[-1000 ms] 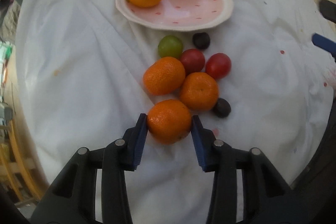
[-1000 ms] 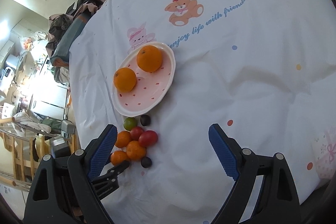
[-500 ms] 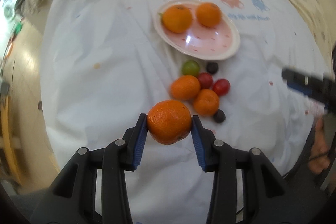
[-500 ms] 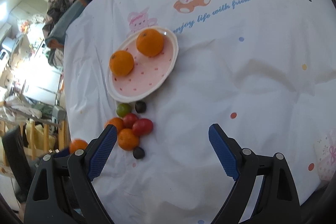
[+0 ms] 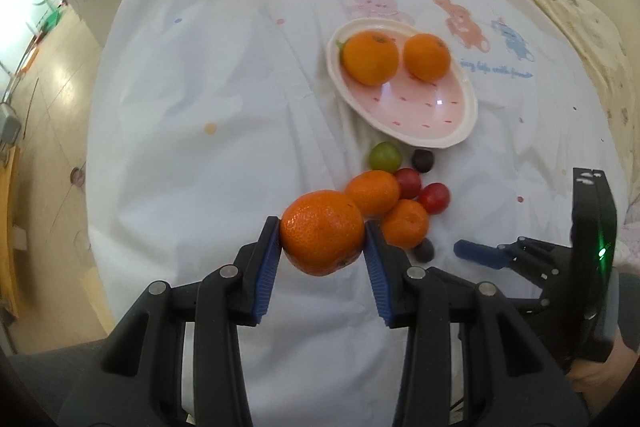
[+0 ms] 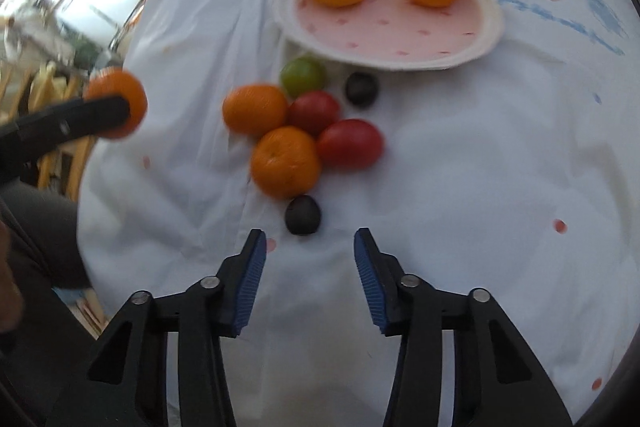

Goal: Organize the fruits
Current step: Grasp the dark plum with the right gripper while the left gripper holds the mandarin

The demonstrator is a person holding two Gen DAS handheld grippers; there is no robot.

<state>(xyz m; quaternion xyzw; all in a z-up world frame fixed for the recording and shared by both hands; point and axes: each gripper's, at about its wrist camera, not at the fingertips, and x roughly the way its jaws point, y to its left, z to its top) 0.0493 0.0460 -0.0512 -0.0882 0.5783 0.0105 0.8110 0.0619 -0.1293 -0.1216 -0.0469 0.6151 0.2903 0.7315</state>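
Note:
My left gripper [image 5: 323,231] is shut on a mandarin [image 5: 322,231] and holds it above the white cloth; it shows at left in the right wrist view [image 6: 117,102]. A pink plate [image 5: 424,115] holds two mandarins [image 5: 371,57] [image 5: 427,56]. Below the plate lie two mandarins [image 6: 254,109] [image 6: 285,161], a green fruit [image 6: 302,75], two red tomatoes [image 6: 314,111] [image 6: 349,143] and two dark fruits [image 6: 361,89] [image 6: 303,215]. My right gripper [image 6: 309,241] is open and empty, just short of the nearest dark fruit.
A white printed cloth [image 5: 224,75] covers the round table, whose edge drops off at left. Cluttered floor and furniture [image 6: 44,7] lie beyond. The right gripper's body [image 5: 588,259] stands at the table's right side.
My left gripper has lifted the mandarin off the cloth. My right gripper has come down close to the fruit pile and narrowed its opening.

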